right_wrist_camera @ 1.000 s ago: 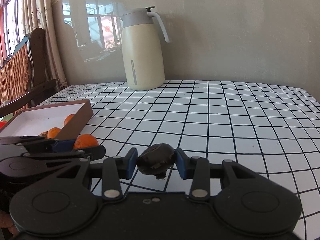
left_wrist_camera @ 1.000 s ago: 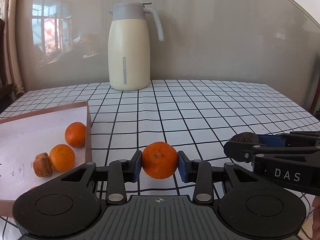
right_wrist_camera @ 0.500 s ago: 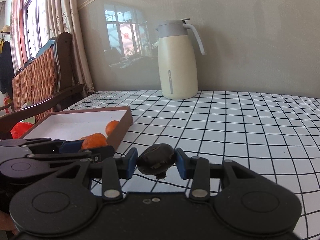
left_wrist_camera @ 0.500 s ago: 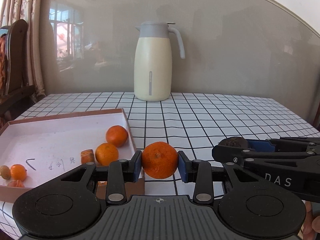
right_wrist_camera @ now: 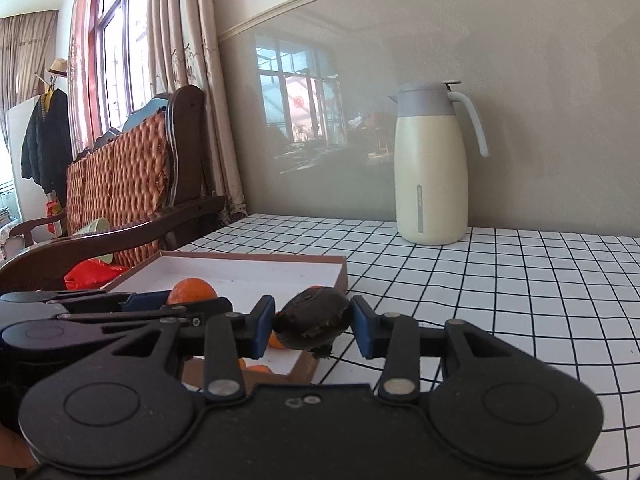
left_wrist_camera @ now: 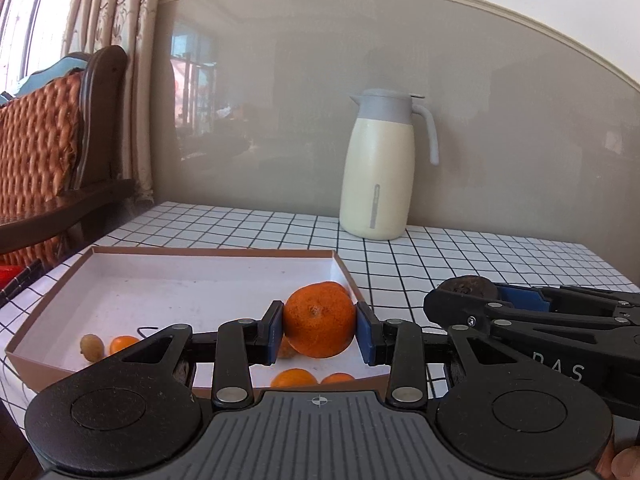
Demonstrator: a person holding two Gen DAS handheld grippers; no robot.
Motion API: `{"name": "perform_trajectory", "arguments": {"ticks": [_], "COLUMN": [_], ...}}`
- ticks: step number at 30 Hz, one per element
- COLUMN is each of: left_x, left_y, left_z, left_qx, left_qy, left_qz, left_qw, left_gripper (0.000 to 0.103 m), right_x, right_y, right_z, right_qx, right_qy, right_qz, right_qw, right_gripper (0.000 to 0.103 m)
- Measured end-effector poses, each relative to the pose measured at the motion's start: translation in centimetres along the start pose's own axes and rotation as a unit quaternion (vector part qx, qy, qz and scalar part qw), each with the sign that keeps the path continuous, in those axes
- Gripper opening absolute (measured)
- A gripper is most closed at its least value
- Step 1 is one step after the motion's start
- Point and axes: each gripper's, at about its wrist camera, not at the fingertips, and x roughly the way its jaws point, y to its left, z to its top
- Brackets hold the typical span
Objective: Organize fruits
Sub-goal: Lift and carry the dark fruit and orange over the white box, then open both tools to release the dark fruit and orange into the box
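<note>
a white tabletop (left_wrist_camera: pixel 480 264) with a black grid pattern stood against a glossy grey wall, with a cream jug (left_wrist_camera: pixel 378 168) at the back and a woven wooden chair (right_wrist_camera: pixel 132 184) and curtains to the left. a shallow brown box (left_wrist_camera: pixel 52 300) with a white inside lay on the tabletop, holding several small oranges (left_wrist_camera: pixel 294 378). the left gripper (left_wrist_camera: pixel 320 330) hung level over the box's near right corner, its jaws pinching an orange (left_wrist_camera: pixel 320 320). the right gripper (right_wrist_camera: pixel 314 326), just beside it, had its jaws pinching a dark, wrinkled fruit (right_wrist_camera: pixel 312 316), perhaps spoiled, above the box's right edge. white letters "das" showed on the right gripper's side.
</note>
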Motion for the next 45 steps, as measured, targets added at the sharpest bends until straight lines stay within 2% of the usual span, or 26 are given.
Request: {"name": "perform_trajectory", "arguments": {"ticks": [10,24,45], "left_x": [-0.7,-0.9,1.7], "left_y": [4.2,9.2,11.8], "left_z": [0.4,0.1,0.1], "left_qx": [-0.029,-0.056,-0.055], "left_qy": [-0.017,-0.017,-0.004], "left_qz": [0.05,0.108,0.135], "left_qw": [0.9981,0.9925,0.9892], "left_gripper": [0.038,0.038,0.038], "right_x": [1.5,4.2,7.5], "right_y": [3.0,6.5,7.6], "right_z": [0.8,0.4,0.3], "right_qx": [-0.007,-0.016,-0.025], "right_qy": [-0.025,-0.019,-0.01], "right_qz": [0.026,0.045,0.028], "right_qw": [0.999,0.999,0.999], "right_gripper": [0.032,0.032,0.033]}}
